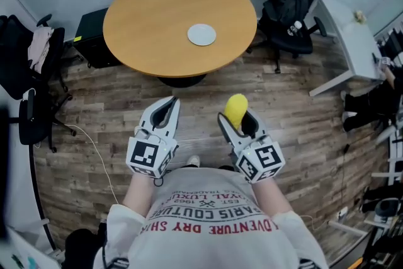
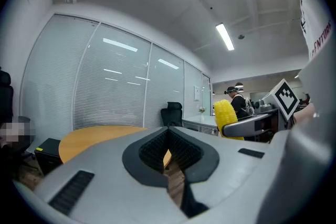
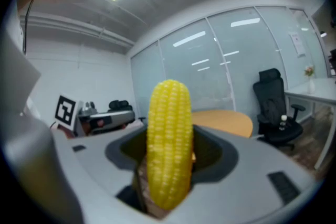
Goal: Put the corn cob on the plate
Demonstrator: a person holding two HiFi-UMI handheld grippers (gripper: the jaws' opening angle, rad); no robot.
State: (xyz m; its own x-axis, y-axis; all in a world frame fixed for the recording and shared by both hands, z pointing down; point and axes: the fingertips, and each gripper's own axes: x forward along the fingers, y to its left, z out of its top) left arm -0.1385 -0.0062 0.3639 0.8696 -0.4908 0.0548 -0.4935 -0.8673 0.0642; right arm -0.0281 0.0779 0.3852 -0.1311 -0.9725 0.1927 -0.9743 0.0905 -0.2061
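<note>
The right gripper (image 1: 235,123) is clamped on the corn cob (image 3: 169,147), which stands upright between its jaws, held near the person's body above the wood floor (image 1: 302,129). The left gripper (image 2: 169,140), just to its left, has its jaws pressed together with nothing between them. The plate (image 1: 201,34) lies well apart from both, on the round wooden table (image 1: 145,22) at the far side, with a black office chair (image 1: 293,6) to the table's right.
</note>
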